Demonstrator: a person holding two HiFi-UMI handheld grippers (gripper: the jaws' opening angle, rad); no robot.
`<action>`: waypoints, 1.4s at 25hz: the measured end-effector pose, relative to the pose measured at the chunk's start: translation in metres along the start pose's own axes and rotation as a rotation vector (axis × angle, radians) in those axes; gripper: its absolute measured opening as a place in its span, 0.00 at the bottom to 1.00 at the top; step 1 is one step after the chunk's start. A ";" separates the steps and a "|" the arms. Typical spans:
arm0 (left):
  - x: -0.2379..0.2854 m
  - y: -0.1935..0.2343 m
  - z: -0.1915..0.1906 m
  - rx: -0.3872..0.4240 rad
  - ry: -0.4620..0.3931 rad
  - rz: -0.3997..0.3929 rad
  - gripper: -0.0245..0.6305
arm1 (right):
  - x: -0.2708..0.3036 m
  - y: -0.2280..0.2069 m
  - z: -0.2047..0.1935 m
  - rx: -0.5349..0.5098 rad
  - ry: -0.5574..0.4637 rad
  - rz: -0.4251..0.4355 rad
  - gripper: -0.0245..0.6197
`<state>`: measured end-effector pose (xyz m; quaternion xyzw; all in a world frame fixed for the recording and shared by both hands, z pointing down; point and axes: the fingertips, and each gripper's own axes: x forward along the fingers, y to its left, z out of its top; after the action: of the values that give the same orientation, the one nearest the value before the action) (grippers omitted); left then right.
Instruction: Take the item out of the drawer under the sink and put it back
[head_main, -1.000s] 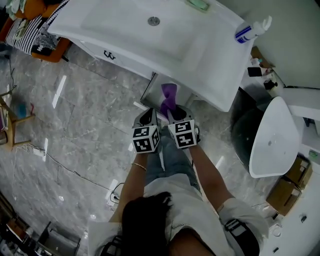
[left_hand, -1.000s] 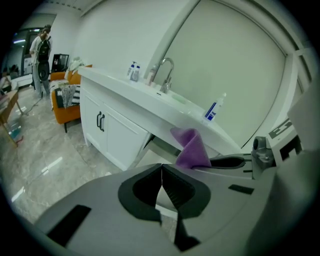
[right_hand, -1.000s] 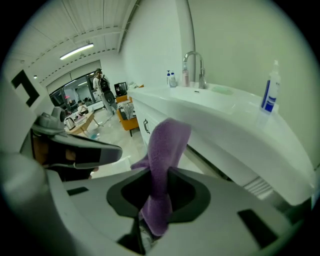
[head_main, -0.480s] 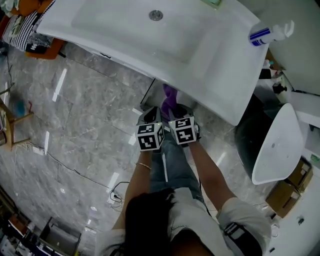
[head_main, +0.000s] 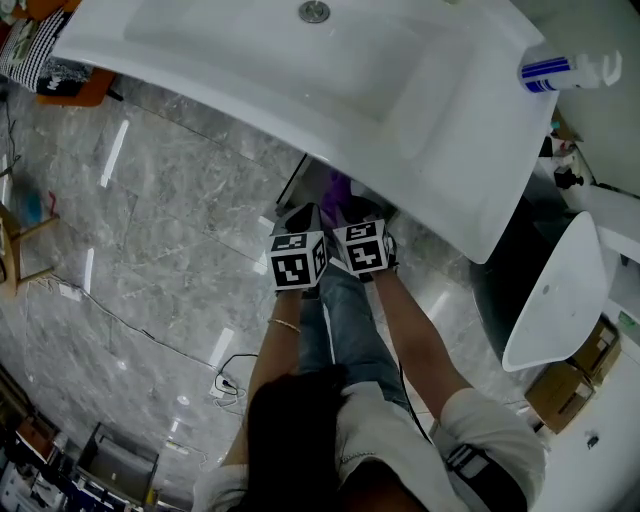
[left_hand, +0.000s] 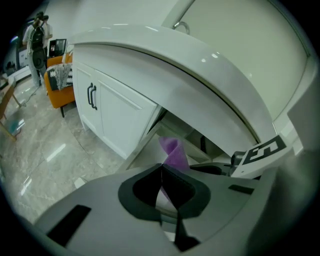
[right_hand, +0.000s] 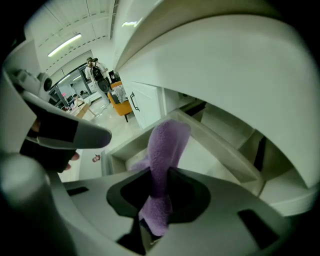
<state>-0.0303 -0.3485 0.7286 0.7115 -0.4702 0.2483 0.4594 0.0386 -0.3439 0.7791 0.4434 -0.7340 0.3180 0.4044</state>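
While pinched by right gripper (right_hand: 158, 196) | cloth (right_hand: 167, 142): purple, fuzzy, drooping strip

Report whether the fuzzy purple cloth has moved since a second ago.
Yes. In the head view the fuzzy purple cloth has gone further under the white sink basin's front edge; less of it shows.

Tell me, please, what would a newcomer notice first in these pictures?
First, the fluffy purple cloth pinched in the right gripper, at the open drawer. Next, the big white sink directly above the drawer, and the left gripper, shut and empty, beside the right one.
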 end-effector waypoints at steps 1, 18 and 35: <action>0.001 0.001 0.001 -0.001 -0.002 0.002 0.04 | 0.005 -0.001 -0.002 -0.001 0.010 0.001 0.18; -0.001 0.008 -0.008 -0.025 -0.012 0.030 0.04 | 0.016 -0.006 0.000 0.106 -0.009 0.048 0.43; -0.106 -0.033 0.024 0.017 -0.205 -0.042 0.04 | -0.129 0.036 0.044 0.117 -0.239 0.044 0.44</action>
<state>-0.0489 -0.3190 0.6209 0.7468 -0.4975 0.1685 0.4079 0.0285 -0.3152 0.6417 0.4848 -0.7666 0.3139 0.2808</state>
